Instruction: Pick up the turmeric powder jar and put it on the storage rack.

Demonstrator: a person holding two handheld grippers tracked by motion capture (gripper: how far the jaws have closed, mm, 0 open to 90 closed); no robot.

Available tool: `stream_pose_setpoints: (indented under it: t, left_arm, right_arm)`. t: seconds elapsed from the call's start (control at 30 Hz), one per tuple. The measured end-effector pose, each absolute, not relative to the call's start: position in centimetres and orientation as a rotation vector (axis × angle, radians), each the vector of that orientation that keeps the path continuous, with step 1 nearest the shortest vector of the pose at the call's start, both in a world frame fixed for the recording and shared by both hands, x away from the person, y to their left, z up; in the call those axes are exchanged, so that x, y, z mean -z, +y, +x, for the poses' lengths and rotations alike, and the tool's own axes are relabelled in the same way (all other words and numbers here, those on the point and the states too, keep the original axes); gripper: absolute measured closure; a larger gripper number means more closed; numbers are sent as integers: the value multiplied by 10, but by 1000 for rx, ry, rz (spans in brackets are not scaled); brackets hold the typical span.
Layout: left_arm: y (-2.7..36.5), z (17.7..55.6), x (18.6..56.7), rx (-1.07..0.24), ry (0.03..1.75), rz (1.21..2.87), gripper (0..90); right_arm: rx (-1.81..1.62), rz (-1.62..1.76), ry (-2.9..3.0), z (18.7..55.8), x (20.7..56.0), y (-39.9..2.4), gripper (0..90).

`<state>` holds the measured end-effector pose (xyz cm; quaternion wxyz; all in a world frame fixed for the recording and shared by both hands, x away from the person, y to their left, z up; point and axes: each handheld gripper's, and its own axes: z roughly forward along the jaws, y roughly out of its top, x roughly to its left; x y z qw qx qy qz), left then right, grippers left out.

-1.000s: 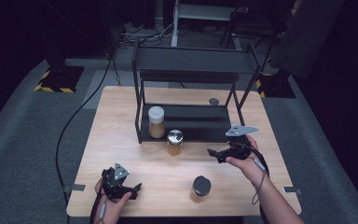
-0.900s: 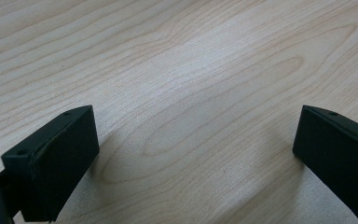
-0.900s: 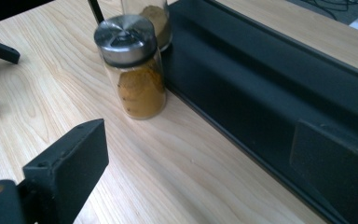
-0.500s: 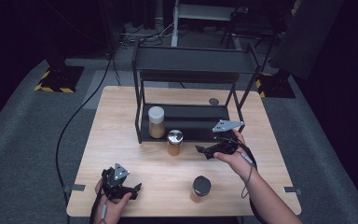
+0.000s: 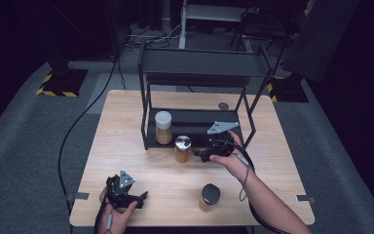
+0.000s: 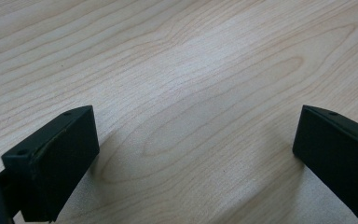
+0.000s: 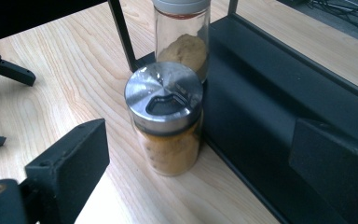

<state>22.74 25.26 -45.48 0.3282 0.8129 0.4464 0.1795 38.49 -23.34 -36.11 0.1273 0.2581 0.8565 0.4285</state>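
Standing on the tabletop (image 5: pixel 126 146) against the front edge of the black rack (image 5: pixel 199 122), the steel-lidded spice jar (image 5: pixel 182 148) lies just ahead of the right tool (image 5: pixel 202 155), in line with the gap between its jaws but not yet between them. Those jaws stand wide apart, having just been closing slightly, with nothing between them. A white-lidded jar (image 5: pixel 163 127) stands on the rack's lower shelf behind. The left tool (image 5: pixel 139 200) rests near the front edge, jaws apart and empty.
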Motion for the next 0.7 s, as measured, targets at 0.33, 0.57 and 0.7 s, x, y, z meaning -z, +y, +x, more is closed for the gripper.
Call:
stream_pose_setpoints:
  t: [0.33,0.57,0.7]
  left_arm:
    - [253,227,455,-470,1168,2128,0]
    - [253,227,455,-470,1168,2128,0]
    - [253,227,455,-470,1168,2128,0]
  right_arm:
    - [-1247,749,2520,396,367,-210,55]
    - [-1239,723,2537,402,372,-196,59]
    - [-1232,718,2553,407,376,-190,63]
